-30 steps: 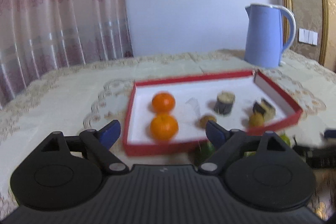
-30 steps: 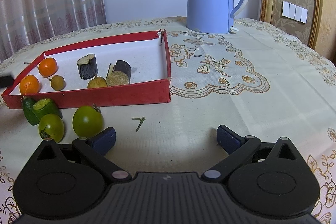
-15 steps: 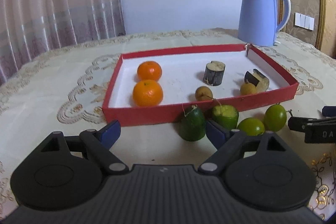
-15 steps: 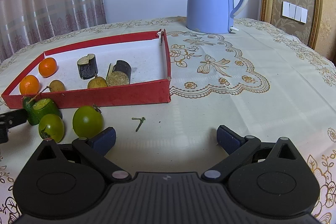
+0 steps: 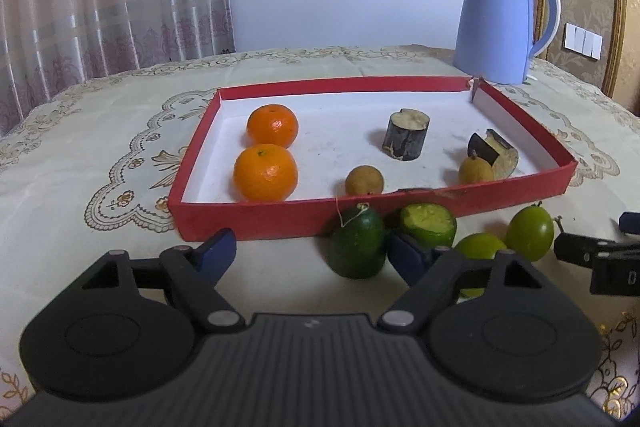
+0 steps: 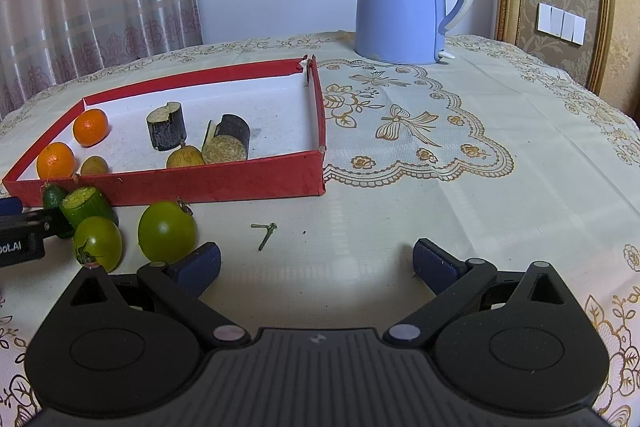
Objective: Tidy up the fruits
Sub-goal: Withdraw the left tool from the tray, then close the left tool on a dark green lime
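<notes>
Lower now, left gripper [image 5: 310,247] tilts down at the dark green fruit [image 5: 357,243] by the red tray's [image 5: 256,217] front wall, jaws closing, not yet touching. Right gripper [image 6: 316,263] hangs spread over bare tablecloth [image 6: 440,195].

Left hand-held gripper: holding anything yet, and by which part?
Nothing held. The left hand-held gripper is closing with only bare tablecloth between its fingers; the dark green fruit sits just ahead near its right finger, untouched. The right hand-held gripper is open, empty.
</notes>
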Available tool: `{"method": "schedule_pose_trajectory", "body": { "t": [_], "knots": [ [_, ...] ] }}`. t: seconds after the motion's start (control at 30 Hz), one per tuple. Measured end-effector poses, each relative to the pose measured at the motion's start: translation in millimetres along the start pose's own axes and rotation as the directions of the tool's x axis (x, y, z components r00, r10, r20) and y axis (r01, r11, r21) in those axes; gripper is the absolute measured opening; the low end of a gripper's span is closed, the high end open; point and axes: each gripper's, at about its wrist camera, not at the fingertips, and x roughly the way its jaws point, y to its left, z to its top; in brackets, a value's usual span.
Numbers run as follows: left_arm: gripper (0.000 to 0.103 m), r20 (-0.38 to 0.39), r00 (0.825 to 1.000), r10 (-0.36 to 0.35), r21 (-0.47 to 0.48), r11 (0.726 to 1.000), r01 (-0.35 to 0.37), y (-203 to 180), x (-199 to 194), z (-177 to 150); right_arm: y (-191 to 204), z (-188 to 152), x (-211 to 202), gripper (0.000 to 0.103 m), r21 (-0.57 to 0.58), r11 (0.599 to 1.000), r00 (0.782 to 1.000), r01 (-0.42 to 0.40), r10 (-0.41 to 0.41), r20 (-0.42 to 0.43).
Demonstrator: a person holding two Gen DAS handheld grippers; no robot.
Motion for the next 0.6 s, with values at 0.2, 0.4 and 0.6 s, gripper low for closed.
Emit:
{"method": "schedule_pose_trajectory", "body": {
  "t": [0.2,0.4,0.6],
  "knots": [
    [0.044,-0.015,0.998,-0.068,0.033,0.997,0.068,-7,3,0,0,0,0,0.103,0.0,1.0,1.0,0.0,0.0,0.0],
    [0.028,-0.009,0.996,-0.088,0.056,0.995,0.088,-12,0,-2,0,0,0,0.103,-0.001,1.0,1.0,0.001,-0.001,0.0],
    [0.028,-0.004,0.998,-0.067,0.035,0.997,0.067,-9,-2,-4,0,0,0,0.103,0.001,1.0,1.0,-0.001,0.001,0.0]
  ]
}}
